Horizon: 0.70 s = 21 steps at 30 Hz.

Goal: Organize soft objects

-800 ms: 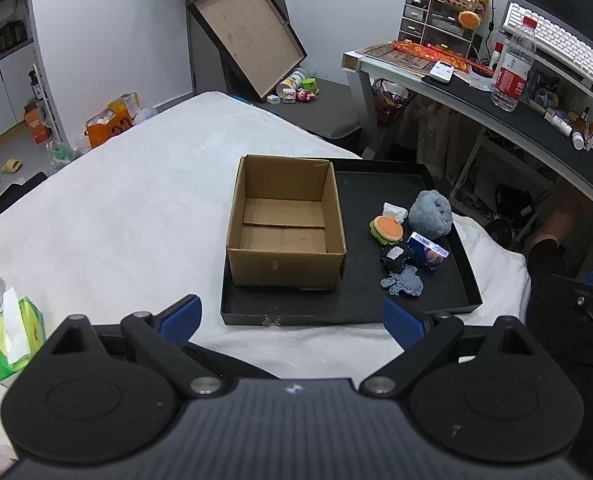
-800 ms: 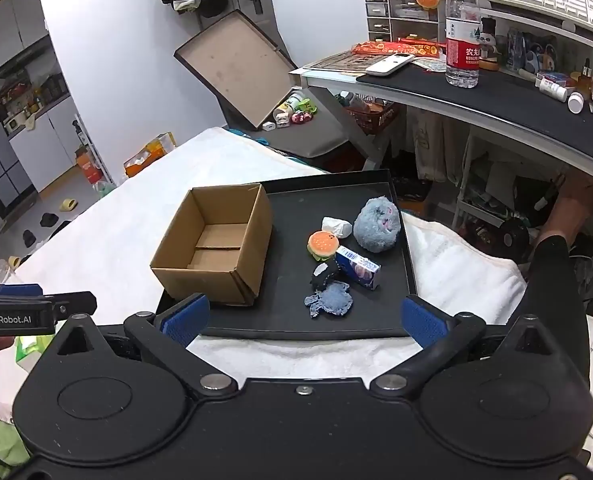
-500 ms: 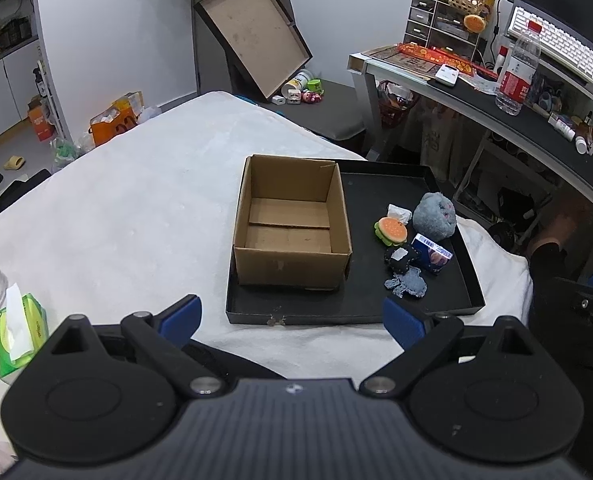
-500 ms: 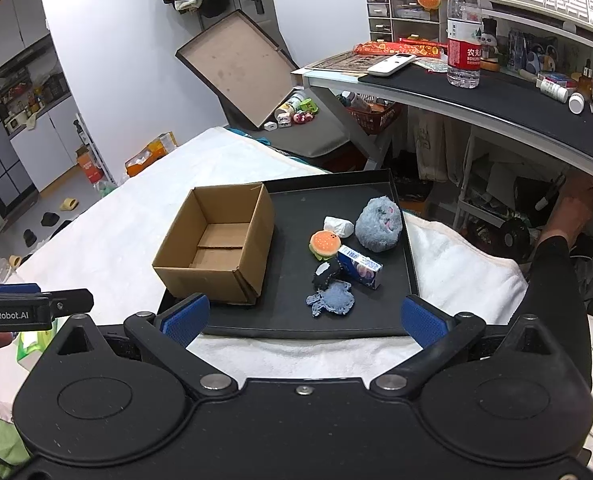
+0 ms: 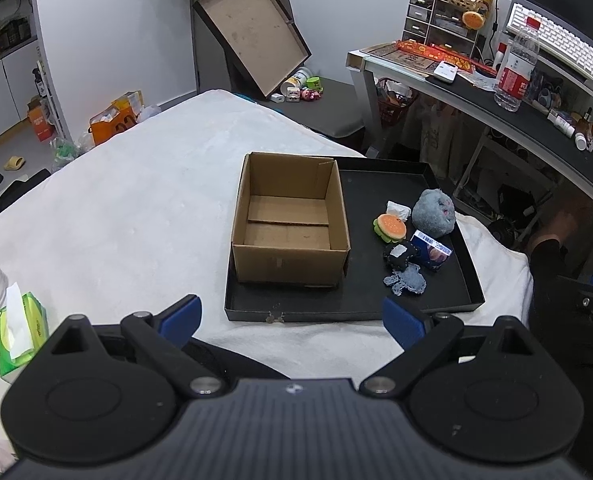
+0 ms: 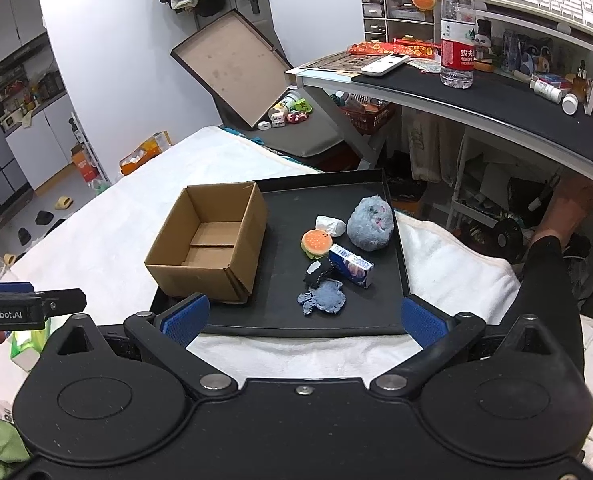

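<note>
An empty open cardboard box stands on the left part of a black tray. To its right lie a grey fluffy plush, a burger plush, a white soft lump, a small black plush, a blue flat fabric toy and a small blue carton. My left gripper and right gripper are open and empty, both short of the tray's near edge.
The tray sits on a bed with a white cover. A green tissue pack lies at the left. A cluttered desk with a water bottle stands at the right. The left gripper's body shows at the right wrist view's left edge.
Both grippers have moved slightly closer to the tray. Both stay open. Nothing on the tray has moved.
</note>
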Available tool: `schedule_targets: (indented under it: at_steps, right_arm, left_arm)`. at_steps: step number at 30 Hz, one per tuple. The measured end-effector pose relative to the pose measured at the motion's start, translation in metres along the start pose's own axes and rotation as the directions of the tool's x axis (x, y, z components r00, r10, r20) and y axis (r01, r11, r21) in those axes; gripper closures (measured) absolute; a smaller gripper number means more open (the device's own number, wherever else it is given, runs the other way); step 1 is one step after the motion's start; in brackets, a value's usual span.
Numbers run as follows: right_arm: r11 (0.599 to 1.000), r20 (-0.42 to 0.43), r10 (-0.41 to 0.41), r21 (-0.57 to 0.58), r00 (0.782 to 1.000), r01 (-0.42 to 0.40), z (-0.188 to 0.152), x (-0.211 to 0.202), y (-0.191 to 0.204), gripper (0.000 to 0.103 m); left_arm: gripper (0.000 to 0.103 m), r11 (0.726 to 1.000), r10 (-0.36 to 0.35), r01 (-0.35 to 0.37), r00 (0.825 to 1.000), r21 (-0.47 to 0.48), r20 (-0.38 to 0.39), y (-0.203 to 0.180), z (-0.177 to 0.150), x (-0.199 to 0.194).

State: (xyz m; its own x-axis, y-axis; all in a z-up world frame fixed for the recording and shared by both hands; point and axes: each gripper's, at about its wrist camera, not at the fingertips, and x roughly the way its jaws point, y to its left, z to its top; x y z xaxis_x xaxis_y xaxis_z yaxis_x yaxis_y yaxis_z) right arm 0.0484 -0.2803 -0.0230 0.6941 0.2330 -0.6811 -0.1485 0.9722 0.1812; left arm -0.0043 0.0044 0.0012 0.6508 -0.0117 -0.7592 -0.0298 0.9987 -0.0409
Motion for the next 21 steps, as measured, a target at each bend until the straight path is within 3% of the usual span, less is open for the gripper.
schedule_targets:
  at_steps: [21]
  right_arm:
    - [1.0,-0.002,-0.006,0.009,1.0,0.006,-0.0007,0.005,-0.0088,0.0]
  left_arm:
    - [0.007,1.0,0.012,-0.012,1.0,-0.005,-0.008,-0.0045,-0.0015,0.0062]
